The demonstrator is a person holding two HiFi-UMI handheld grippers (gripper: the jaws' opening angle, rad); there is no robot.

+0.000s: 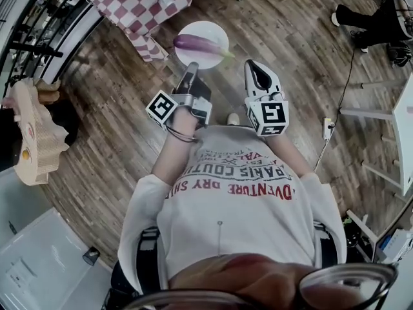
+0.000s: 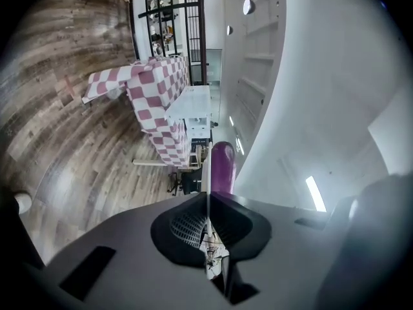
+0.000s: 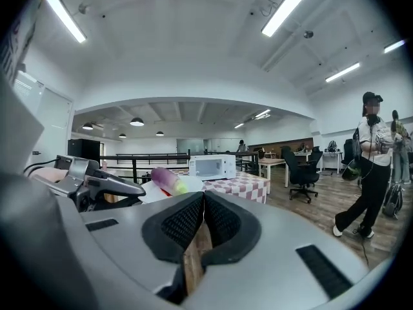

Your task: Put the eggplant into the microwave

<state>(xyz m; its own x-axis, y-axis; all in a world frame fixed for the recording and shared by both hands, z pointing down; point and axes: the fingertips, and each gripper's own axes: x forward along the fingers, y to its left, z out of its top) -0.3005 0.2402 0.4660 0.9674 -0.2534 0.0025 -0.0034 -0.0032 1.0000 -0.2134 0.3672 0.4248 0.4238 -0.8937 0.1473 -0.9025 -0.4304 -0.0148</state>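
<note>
**While the plate hangs over the floor, the eggplant rides on it, not in the microwave**

Left gripper (image 1: pixel 191 71) is clamped on the near rim of the white plate (image 1: pixel 210 30). In the left gripper view the jaws are pressed onto that rim, which shows edge-on as a thin white line between them. The purple of the eggplant (image 1: pixel 197 42) shows just beyond.

The eggplant lies across the plate, green stem end toward the right gripper's side. Neither gripper touches it. The plate is in the air above the wood floor (image 1: pixel 110 102), near the table with the red-and-white check cloth (image 1: pixel 139 5).

Right gripper (image 1: pixel 258 66) sits beside the plate, close to the stem end but apart from it. Its jaws are pressed together with nothing between them, as the right gripper view shows plainly.

In the right gripper view, the microwave (image 3: pixel 211 166) stands on the check cloth ahead, well apart from the plate and eggplant in the foreground. A person (image 3: pixel 371 166) stands on the floor at the right, with an office chair (image 3: pixel 302 170) nearer the table.
</note>
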